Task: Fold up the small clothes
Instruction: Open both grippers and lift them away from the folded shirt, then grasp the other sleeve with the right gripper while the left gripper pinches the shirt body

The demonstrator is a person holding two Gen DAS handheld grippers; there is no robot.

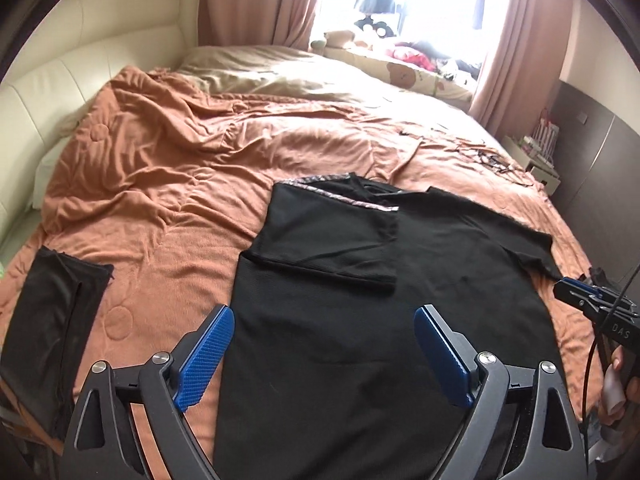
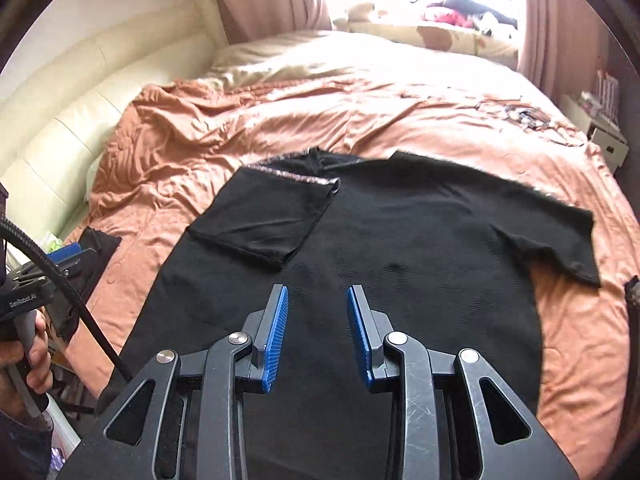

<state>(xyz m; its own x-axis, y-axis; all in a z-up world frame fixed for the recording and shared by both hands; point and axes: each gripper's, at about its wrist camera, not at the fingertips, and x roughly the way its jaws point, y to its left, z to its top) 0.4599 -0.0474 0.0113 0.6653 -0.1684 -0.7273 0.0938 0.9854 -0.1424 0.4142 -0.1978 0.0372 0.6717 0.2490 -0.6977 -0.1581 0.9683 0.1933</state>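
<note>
**Black shirt flat on the bed, both claws empty**

Left claw (image 1: 324, 328) is spread wide, right claw (image 2: 317, 304) about half open, both holding nothing, hovering over the near hem of the ribbed black shirt (image 1: 360, 320). One sleeve's folded in. Rumpled orange blanket (image 1: 168, 168) has open room beyond, and a folded black cloth (image 1: 52, 304) lies off left

A: Bed (image 1: 168, 168), covered by a rumpled orange-brown quilt (image 1: 192, 140). What lies on it?

B: One black T-shirt (image 1: 360, 320), spread flat, one sleeve folded in over the chest.

A: Anything else?

B: A folded black garment (image 1: 52, 312), well left of the T-shirt. A beige pillow (image 1: 256, 68), far beyond the T-shirt's collar. Thin dark tangled cords (image 1: 492, 156), beyond its right shoulder.
</note>
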